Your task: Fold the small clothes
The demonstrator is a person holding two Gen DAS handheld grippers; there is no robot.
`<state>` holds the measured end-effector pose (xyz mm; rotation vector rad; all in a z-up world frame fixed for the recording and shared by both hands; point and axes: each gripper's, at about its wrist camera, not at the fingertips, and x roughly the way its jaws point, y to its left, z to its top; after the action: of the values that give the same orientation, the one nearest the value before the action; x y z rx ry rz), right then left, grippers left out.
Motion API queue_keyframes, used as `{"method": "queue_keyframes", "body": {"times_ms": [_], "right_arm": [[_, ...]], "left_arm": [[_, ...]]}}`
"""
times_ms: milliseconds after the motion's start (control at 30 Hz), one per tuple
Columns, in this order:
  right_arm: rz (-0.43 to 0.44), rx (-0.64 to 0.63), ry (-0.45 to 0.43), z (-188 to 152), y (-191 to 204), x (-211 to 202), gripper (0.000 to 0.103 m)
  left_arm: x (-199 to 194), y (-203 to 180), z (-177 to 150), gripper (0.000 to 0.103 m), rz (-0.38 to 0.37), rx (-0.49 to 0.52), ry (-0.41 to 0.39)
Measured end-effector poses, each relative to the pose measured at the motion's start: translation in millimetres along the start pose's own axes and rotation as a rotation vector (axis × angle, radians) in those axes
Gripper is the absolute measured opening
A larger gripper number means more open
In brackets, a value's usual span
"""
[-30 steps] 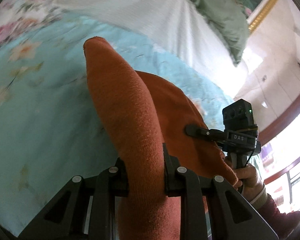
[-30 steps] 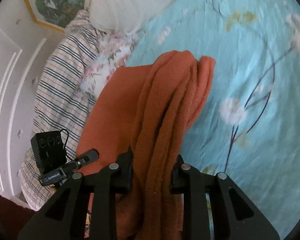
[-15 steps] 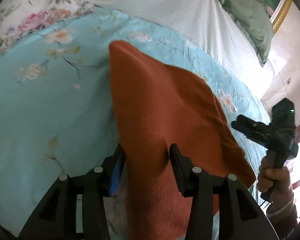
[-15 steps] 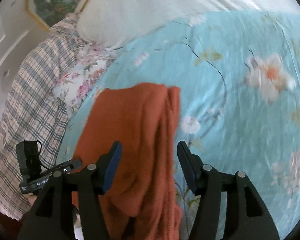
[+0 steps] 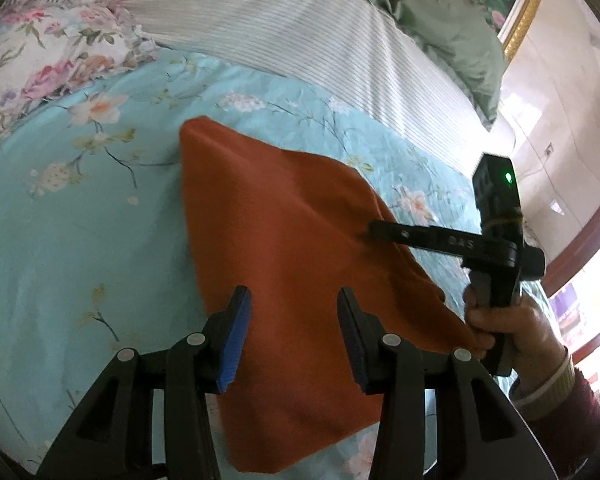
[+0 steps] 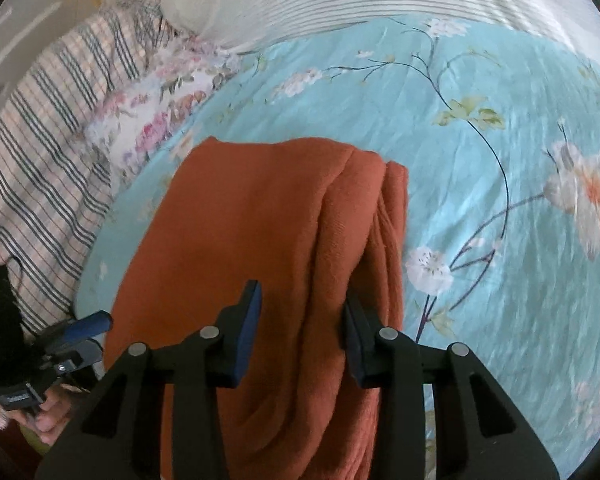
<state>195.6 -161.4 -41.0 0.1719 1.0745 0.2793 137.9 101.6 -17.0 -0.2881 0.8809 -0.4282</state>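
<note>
A rust-orange garment (image 5: 284, 248) lies folded flat on the blue floral bed sheet (image 5: 80, 220). My left gripper (image 5: 292, 304) is open, its jaws spread over the garment's near edge without gripping it. In the right wrist view the garment (image 6: 236, 216) shows stacked folds along its right side. My right gripper (image 6: 300, 300) is open above the garment's near end. The right gripper also shows in the left wrist view (image 5: 380, 230), its tips at the garment's right edge. The left gripper shows in the right wrist view (image 6: 92, 324) at the garment's left side.
A white striped quilt (image 5: 300, 28) and a green pillow (image 5: 440, 20) lie at the bed's far side. A plaid blanket (image 6: 40, 140) and a floral pillow (image 6: 148, 120) lie to the left. The wall and a window (image 5: 580, 300) are at the right.
Both grippers were shut on the lifted garment a second ago. They lowered it onto the sheet and opened. The garment now lies flat and free.
</note>
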Motion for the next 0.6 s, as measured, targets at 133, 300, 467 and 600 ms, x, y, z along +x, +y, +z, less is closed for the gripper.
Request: {"method": "queue_keyframes", "body": {"times_ms": [133, 300, 467, 600], "right_arm": [[0.406, 0.15, -0.118, 7, -16, -29, 0.012], [0.43, 0.308, -0.164, 0, -66, -26, 0.011], [0.374, 0.381, -0.071, -25, -93, 11, 0.011], [0.356, 0.376, -0.089, -28, -95, 4, 0.011]], "left_arm": [[4, -3, -1, 0.044, -0.004, 0.004, 0.025], [-6, -9, 5, 0.044, -0.05, 0.034, -0.011], [18, -10, -3, 0.044, -0.067, 0.04, 0.046], [35, -9, -14, 0.043, -0.057, 0.03, 0.088]]}}
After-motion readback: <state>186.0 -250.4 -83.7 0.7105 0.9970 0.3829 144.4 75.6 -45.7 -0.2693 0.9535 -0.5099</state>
